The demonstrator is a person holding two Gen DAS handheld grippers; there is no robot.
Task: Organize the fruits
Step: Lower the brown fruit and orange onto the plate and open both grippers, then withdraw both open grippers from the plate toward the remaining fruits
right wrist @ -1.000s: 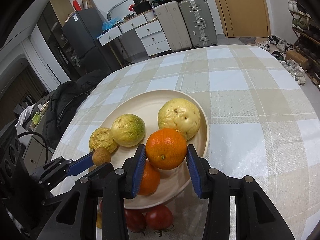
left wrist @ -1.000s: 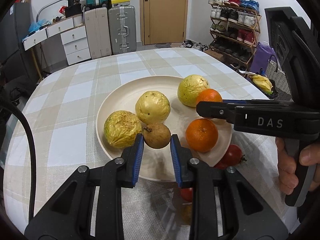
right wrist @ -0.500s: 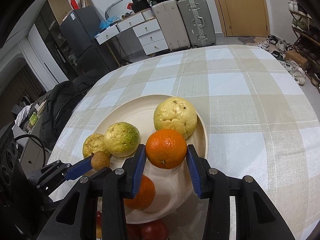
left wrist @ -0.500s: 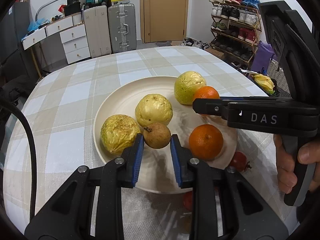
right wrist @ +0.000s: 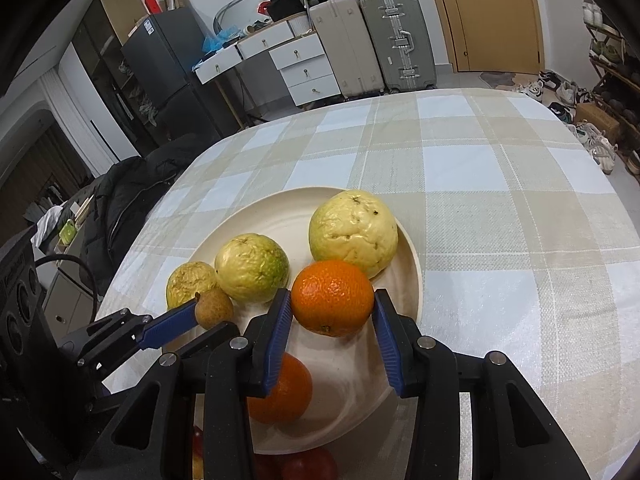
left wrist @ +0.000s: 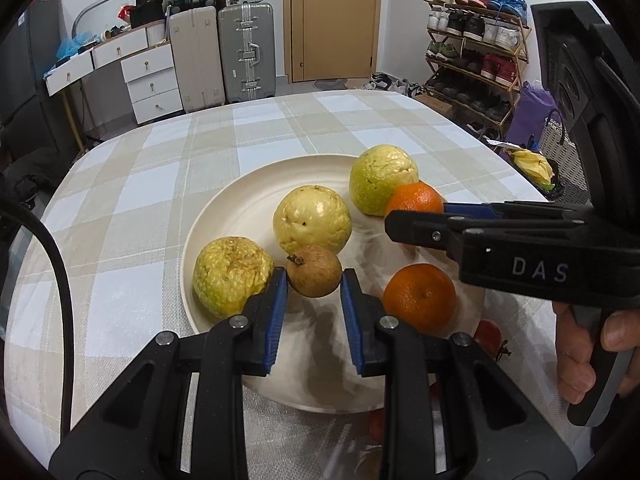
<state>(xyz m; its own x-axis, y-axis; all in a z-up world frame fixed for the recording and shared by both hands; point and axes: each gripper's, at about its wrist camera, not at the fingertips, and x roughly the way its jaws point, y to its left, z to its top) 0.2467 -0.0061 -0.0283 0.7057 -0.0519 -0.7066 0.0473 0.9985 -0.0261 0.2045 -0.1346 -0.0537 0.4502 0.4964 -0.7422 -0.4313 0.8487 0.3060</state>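
Note:
A cream plate [left wrist: 244, 216] [right wrist: 280, 208] on the checked table holds three yellow-green guavas [left wrist: 312, 224] [right wrist: 354, 232] and an orange [left wrist: 418, 298] [right wrist: 280, 392]. My left gripper [left wrist: 314, 284] is shut on a small brown fruit [left wrist: 314, 270] [right wrist: 213, 309], held over the plate beside the guavas. My right gripper [right wrist: 330, 316] is shut on a second orange [right wrist: 332, 298] [left wrist: 414, 200], held over the plate's right side next to the far guava.
Red tomatoes [left wrist: 488, 334] [right wrist: 308, 466] lie on the tablecloth by the plate's near rim. The checked tablecloth [right wrist: 500, 216] stretches far and right of the plate. Suitcases, drawers and a shoe rack stand beyond the table.
Both grippers have moved forward over the plate with their fruit still held. The orange now sits close to the far guava, the brown fruit close to the middle guava.

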